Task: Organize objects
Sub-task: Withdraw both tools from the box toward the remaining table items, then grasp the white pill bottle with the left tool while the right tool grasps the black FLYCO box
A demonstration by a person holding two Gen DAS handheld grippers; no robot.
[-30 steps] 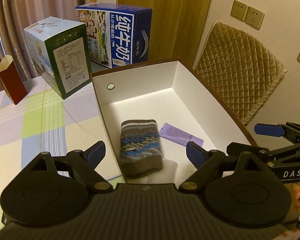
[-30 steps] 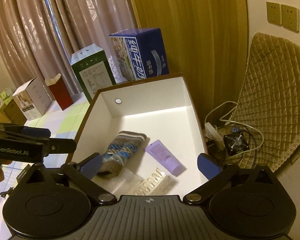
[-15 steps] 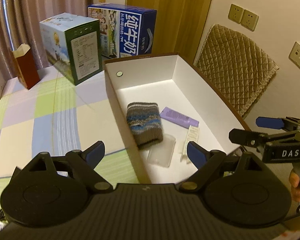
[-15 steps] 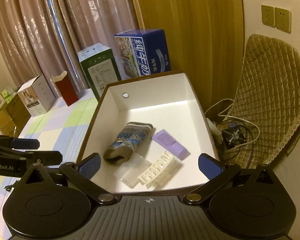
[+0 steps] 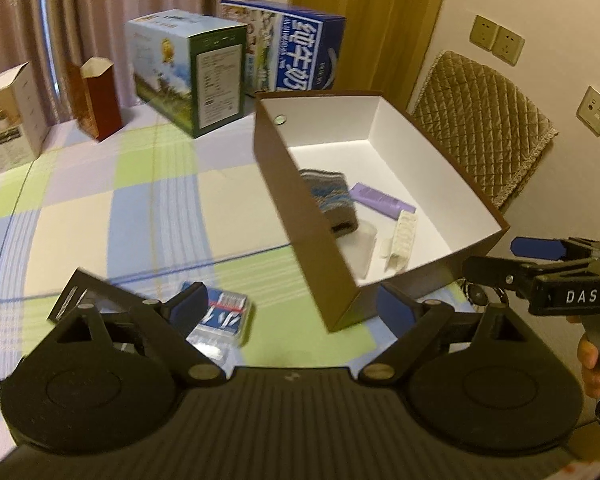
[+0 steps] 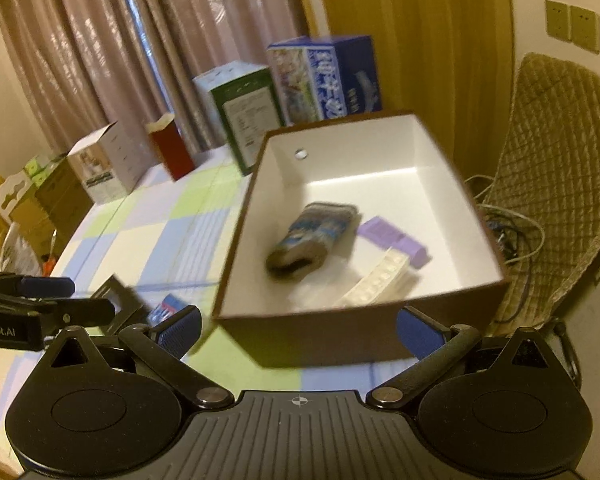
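Backing off the brown box (image 5: 324,240), both grippers, left gripper (image 5: 290,304) and right gripper (image 6: 298,330), are showing open, empty jaws; a blue packet (image 5: 224,316) is now appearing, likely next.

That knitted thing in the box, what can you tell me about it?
The knitted sleeve looks like a small woolly pouch or sock, brown-grey with blue and pale stripes, soft and slightly crumpled. It lies flat on the white floor of the brown box, its dark open end towards the camera, near the left wall. A clear plastic piece lies against that end; a purple tube is beside it.
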